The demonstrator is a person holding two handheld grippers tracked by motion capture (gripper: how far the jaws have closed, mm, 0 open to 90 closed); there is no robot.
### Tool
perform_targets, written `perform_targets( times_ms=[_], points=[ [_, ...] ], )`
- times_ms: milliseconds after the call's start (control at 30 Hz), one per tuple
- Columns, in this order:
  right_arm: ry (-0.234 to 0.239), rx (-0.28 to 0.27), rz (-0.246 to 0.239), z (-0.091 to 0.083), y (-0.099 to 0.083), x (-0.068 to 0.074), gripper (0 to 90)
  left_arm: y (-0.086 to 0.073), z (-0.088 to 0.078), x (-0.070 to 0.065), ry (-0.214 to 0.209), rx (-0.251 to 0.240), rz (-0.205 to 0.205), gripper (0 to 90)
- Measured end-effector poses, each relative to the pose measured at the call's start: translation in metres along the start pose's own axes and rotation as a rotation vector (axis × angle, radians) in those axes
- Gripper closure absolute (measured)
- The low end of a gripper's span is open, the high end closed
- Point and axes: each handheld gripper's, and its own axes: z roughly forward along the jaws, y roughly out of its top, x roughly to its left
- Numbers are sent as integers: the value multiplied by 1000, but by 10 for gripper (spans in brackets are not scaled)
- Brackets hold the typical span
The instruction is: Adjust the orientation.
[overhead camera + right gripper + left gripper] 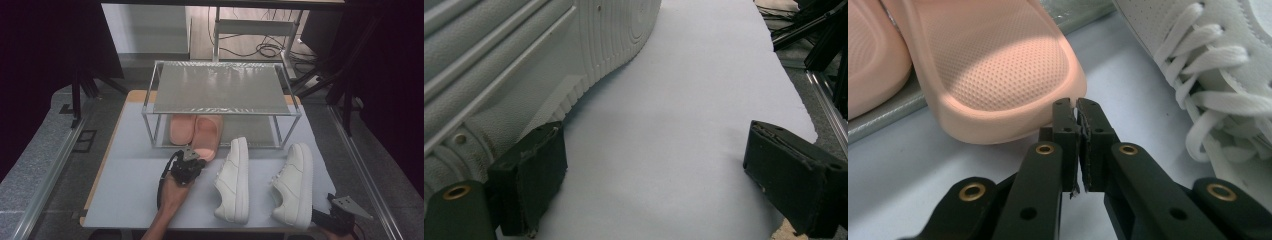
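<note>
High view: the left gripper [191,161] sits at the heel of the right pink slipper [208,136], which pokes out from the lower shelf of a metal rack [220,111]; a second slipper [181,128] lies beside it under the rack. Two white sneakers [235,180] [294,184] rest on the table [130,185]. The right gripper [336,216] waits at the table's near right corner, just behind the right sneaker.

Left gripper view: the jaws are pressed together with nothing between them, their tips at the slipper's [998,75] rim. A laced sneaker [1218,80] lies beside.

Right gripper view: the jaws stand wide apart, one pad [531,175] close against the sneaker's sole [524,65].
</note>
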Motion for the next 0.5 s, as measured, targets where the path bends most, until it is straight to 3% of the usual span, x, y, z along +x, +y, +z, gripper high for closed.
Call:
perform_targets(
  times_ms=[500],
  points=[
    [0,-2,1,0,0,0,100,15,20,5,10,1,-18,872]
  ],
)
